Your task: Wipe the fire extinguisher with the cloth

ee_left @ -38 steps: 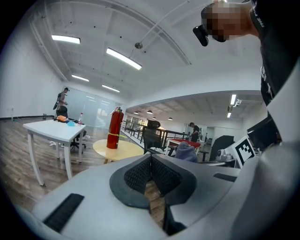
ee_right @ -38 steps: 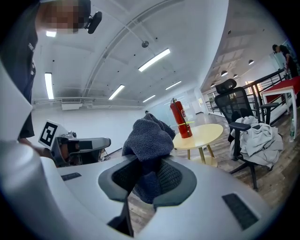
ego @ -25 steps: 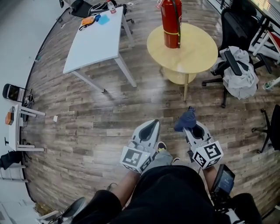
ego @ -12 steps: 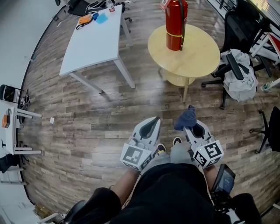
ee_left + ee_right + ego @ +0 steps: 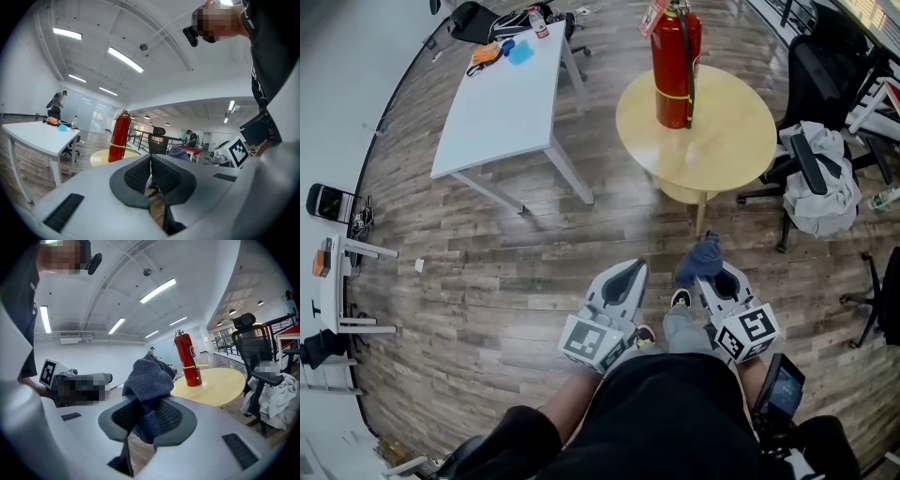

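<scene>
One fire extinguisher (image 5: pixel 677 67) stands upright on the round counter (image 5: pixel 727 155), left of its centre. Its long axis is vertical and a black hose hangs down its right side. It lies well apart from the right gripper (image 5: pixel 706 274) and the left gripper (image 5: pixel 630 272), ahead of them and slightly right of centre in the head view.

The cloth (image 5: pixel 700 255), dark blue and bunched, is clamped in the right gripper. The right gripper view shows the jaws pressed onto its lower folds, with the bulk standing above them. The left gripper is clenched on nothing, its pads meeting along a thin seam.

Both are held low at the person's front, above the wooden floor (image 5: pixel 487 262). The right gripper is the nearer to the extinguisher and carries the cloth, so the approach probably runs forward from that side.

A white counter (image 5: pixel 502 89) stands to the left, and an office chair (image 5: pixel 811 159) with draped fabric stands to the right.
</scene>
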{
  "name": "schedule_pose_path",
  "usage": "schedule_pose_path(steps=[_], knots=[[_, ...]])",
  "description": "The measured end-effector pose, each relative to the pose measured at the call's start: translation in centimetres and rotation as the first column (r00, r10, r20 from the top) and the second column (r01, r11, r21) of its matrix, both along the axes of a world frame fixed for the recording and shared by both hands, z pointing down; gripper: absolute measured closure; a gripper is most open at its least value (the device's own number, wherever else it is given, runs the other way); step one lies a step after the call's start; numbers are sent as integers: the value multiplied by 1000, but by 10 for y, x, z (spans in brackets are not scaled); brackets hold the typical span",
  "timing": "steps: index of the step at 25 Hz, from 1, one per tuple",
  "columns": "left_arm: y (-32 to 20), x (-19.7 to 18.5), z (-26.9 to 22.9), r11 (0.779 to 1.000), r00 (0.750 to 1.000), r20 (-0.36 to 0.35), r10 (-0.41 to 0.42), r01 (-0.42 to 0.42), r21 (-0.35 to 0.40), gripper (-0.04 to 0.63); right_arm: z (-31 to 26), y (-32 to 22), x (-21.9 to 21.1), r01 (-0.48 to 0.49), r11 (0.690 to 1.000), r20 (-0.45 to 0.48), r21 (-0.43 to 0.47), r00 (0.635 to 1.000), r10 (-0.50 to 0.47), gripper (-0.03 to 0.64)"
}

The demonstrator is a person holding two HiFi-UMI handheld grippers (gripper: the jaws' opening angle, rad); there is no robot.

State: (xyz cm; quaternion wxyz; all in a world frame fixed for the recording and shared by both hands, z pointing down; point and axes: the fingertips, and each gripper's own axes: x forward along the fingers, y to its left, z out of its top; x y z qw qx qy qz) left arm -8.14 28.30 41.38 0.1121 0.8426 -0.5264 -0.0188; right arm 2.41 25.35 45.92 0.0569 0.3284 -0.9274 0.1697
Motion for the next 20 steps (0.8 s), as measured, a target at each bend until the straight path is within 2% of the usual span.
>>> schedule_pose_path(steps=[5, 10, 15, 20], knots=[[-50, 30, 5, 999, 998, 54, 26, -25, -22, 572, -2, -56, 30, -20, 1000, 25, 11, 999, 20, 520], [-92, 52, -6, 999, 998, 68, 7, -4, -49, 572, 0, -97, 55, -19, 1000, 34, 12, 999, 19, 520], [-115, 62, 1, 998, 994, 108, 29, -23, -58, 572, -1, -121, 70, -37, 999, 58, -3, 998, 37, 520], [-132, 66, 2, 997, 992, 117, 49, -42, -64, 572, 4, -136, 74, -54, 998, 61, -17, 997, 55, 520]])
